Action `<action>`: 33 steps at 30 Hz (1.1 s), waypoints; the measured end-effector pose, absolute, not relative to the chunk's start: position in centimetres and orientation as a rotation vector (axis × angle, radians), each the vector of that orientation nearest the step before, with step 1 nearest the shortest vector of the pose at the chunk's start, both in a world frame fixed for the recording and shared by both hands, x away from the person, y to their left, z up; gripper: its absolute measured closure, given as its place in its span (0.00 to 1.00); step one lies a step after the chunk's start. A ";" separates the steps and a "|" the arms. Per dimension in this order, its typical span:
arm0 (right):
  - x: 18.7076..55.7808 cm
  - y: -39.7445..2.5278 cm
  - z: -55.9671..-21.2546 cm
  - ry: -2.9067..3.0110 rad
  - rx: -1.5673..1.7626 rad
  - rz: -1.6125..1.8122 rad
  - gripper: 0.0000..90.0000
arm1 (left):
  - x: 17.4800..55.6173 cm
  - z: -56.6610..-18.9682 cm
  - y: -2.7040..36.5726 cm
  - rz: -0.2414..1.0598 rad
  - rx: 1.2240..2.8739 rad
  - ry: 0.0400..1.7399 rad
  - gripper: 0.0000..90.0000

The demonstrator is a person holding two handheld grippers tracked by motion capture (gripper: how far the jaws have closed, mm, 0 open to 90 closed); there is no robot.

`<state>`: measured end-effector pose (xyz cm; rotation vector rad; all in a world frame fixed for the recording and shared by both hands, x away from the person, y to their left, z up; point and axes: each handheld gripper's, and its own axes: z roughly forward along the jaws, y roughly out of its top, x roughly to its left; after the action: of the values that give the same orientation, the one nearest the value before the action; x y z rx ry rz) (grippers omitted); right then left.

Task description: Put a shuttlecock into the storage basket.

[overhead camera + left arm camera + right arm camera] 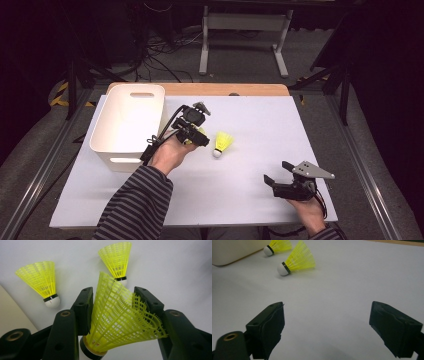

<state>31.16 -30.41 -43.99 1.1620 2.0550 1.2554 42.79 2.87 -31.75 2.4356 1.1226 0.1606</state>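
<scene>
My desk (250, 150) sits brightly lit from above while the room around it falls nearly black. Shadows under things are soft and faint. Up close, my jaws blur, and both gripper views darken toward their corners.

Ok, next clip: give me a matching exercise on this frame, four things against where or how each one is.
Things:
1. left gripper
2. right gripper
3. white bin
4. shuttlecock with the squashed skirt

States:
A. jaws spread wide over bare table, holding nothing
B. pinched between two black jaws
C. standing at the table's left side, beside the person's left hand
D. shut on a yellow shuttlecock

Pairs: 1-D, 2-A, 3-C, 4-B
</scene>
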 end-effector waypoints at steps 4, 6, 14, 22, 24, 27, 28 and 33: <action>31.2 -30.4 -44.0 2.055 1.161 1.256 0.15 | 42.9 -31.2 2.9 0.173 2.443 1.112 0.58; 31.2 -30.4 -44.0 2.054 1.161 1.257 0.15 | 42.9 -31.0 3.0 0.170 2.438 1.118 0.59; 31.2 -30.4 -44.0 2.054 1.161 1.258 0.15 | 43.0 -30.3 3.3 0.187 2.438 1.117 0.59; 31.2 -30.4 -44.0 2.054 1.160 1.258 0.15 | 43.2 -29.9 3.8 0.195 2.433 1.126 0.59; 31.2 -30.5 -44.0 2.053 1.161 1.260 0.15 | 43.2 -29.8 3.9 0.191 2.425 1.134 0.59; 31.1 -30.5 -43.9 2.048 1.163 1.262 0.15 | 43.3 -29.6 4.2 0.198 2.420 1.141 0.59; 31.1 -30.5 -43.9 2.044 1.162 1.267 0.15 | 43.4 -29.5 4.3 0.200 2.420 1.143 0.59; 31.1 -30.5 -43.9 2.041 1.157 1.271 0.15 | 43.4 -29.1 4.8 0.209 2.414 1.150 0.59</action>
<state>31.13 -30.47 -43.91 1.1573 2.0407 1.2710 43.43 4.82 -29.15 2.4144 1.1505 0.2089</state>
